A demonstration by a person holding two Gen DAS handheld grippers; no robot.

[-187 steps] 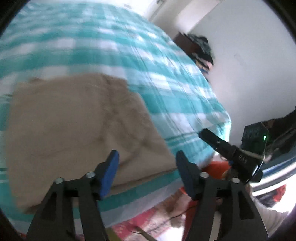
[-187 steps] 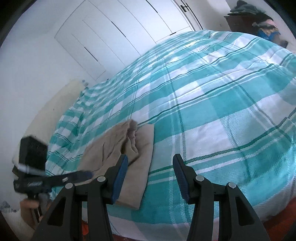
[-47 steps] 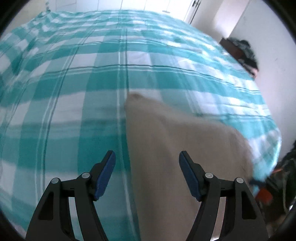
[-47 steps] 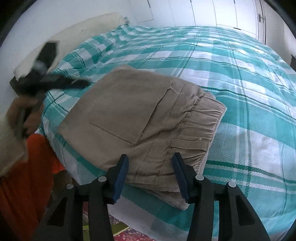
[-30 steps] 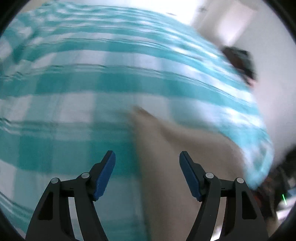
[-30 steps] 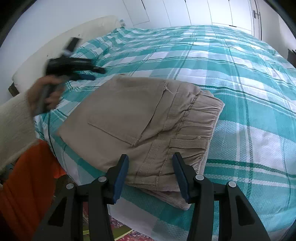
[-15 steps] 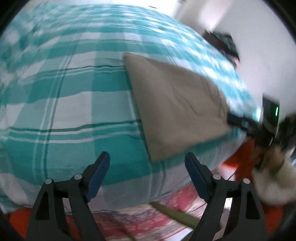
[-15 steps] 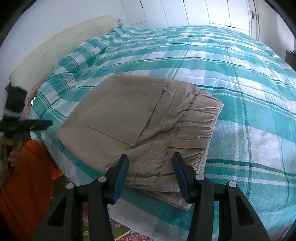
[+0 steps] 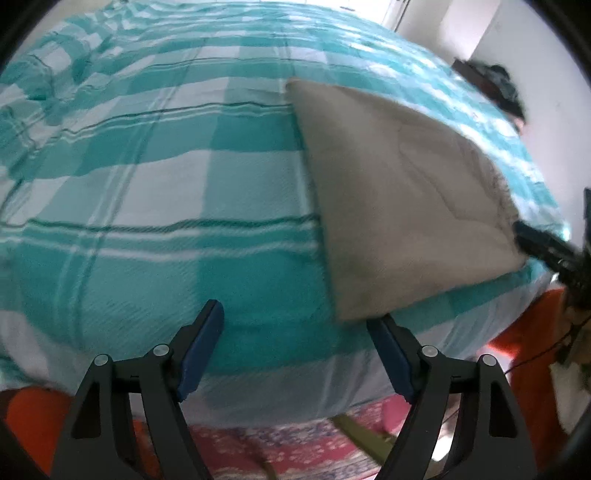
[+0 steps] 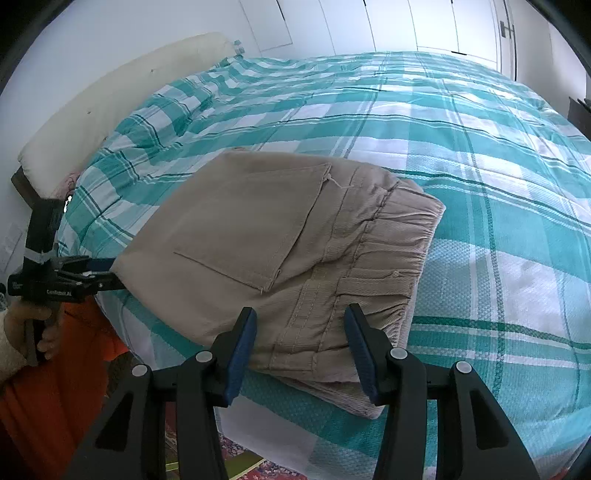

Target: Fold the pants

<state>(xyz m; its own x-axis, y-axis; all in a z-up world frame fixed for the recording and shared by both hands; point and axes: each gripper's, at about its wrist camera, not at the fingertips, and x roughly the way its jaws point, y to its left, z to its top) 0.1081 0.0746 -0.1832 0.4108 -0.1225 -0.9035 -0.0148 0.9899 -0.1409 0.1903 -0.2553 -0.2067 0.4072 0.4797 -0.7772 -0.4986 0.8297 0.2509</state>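
The beige pants (image 10: 280,251) lie folded into a flat rectangle near the front edge of the bed, back pocket up, elastic waistband to the right. My right gripper (image 10: 301,349) is open and empty, its fingers just above the near waistband corner. My left gripper (image 9: 293,347) is open and empty over the bedspread, left of the pants (image 9: 399,192). In the right wrist view the left gripper (image 10: 107,271) sits at the pants' left corner. In the left wrist view the right gripper's fingers (image 9: 539,243) show at the pants' far right corner.
The bed carries a teal and white checked cover (image 10: 480,155) with a cream headboard cushion (image 10: 110,103) at the left. A red patterned rug (image 9: 295,450) lies on the floor below the bed edge. White closet doors (image 10: 406,26) stand behind.
My left gripper has swung back and to the left, off the pants, and now hovers over bare bedspread. My right gripper has stayed put over the waistband. The pants have not moved.
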